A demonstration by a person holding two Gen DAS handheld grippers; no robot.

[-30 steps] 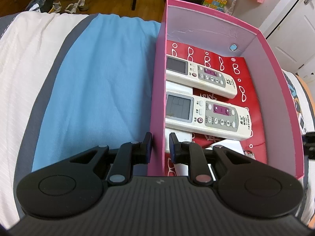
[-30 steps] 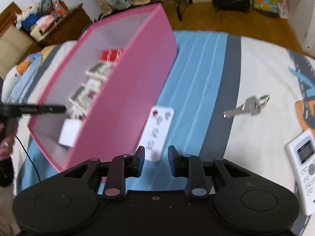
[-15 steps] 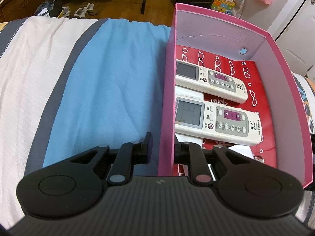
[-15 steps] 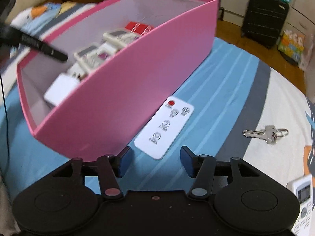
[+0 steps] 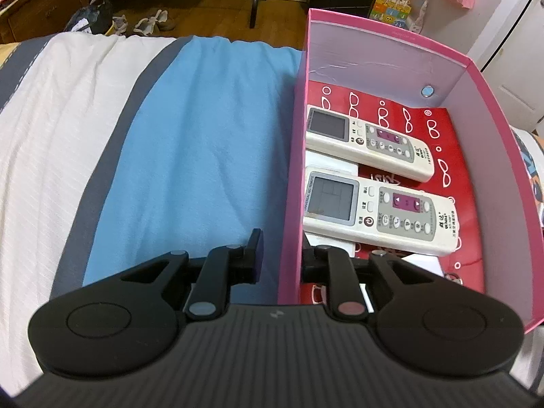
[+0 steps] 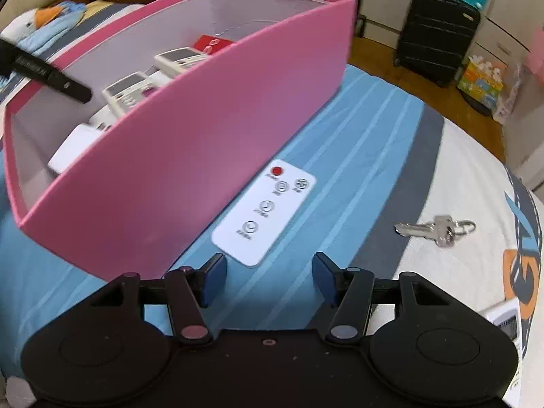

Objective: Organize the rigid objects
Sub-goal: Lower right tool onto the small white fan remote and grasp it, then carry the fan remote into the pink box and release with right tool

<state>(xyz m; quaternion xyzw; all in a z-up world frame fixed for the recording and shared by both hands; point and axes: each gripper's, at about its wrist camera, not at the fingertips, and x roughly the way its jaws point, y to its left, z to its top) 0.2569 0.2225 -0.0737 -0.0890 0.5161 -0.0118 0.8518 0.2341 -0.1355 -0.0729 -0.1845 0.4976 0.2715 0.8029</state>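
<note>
A pink box (image 5: 292,170) stands on the striped bed. It holds two cream air-conditioner remotes (image 5: 380,210) (image 5: 367,139) on a red patterned sheet. My left gripper (image 5: 280,258) straddles the box's left wall, one finger outside and one inside, with a small gap on the outer side. In the right wrist view, the pink box (image 6: 210,142) is at the left. A flat white remote (image 6: 263,212) lies beside it on the blue stripe. My right gripper (image 6: 270,277) is open and empty just short of that remote.
A set of keys (image 6: 438,229) lies on the bed to the right. Another white remote (image 6: 508,323) shows at the right edge. A black suitcase (image 6: 438,30) stands on the floor beyond the bed. A stuffed duck (image 6: 37,23) lies behind the box.
My right gripper has opened wider and swung toward the flat white remote. My left gripper has shifted so the box wall sits between its fingers.
</note>
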